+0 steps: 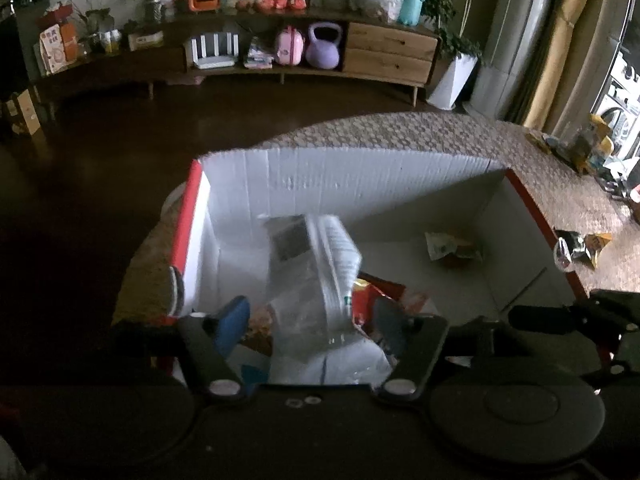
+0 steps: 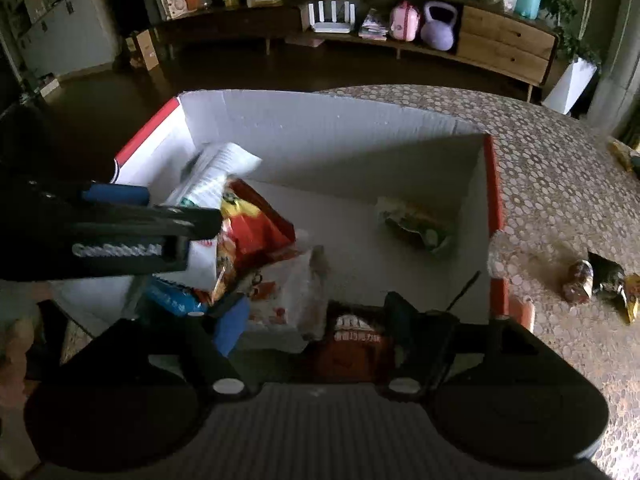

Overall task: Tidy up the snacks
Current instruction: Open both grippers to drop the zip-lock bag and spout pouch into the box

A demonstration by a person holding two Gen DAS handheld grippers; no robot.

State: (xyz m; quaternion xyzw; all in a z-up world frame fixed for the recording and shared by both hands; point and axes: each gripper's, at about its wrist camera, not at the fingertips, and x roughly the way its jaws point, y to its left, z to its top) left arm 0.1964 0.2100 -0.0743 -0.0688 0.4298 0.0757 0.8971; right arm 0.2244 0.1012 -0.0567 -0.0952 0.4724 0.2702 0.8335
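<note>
A white-walled, red-edged box (image 2: 336, 136) stands open on the table, with a white printed pack (image 1: 340, 256) tilted over a red bag (image 2: 256, 224) at its left side, a green-and-yellow packet (image 2: 416, 228) lying apart toward its right wall, and a dark red pack (image 2: 356, 344) at its near edge.

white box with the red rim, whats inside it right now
Inside the white box: a pile of snack bags at the left with a red bag and a white packet, plus a green packet lying alone. Whatever lies beneath the pile is covered.
</note>
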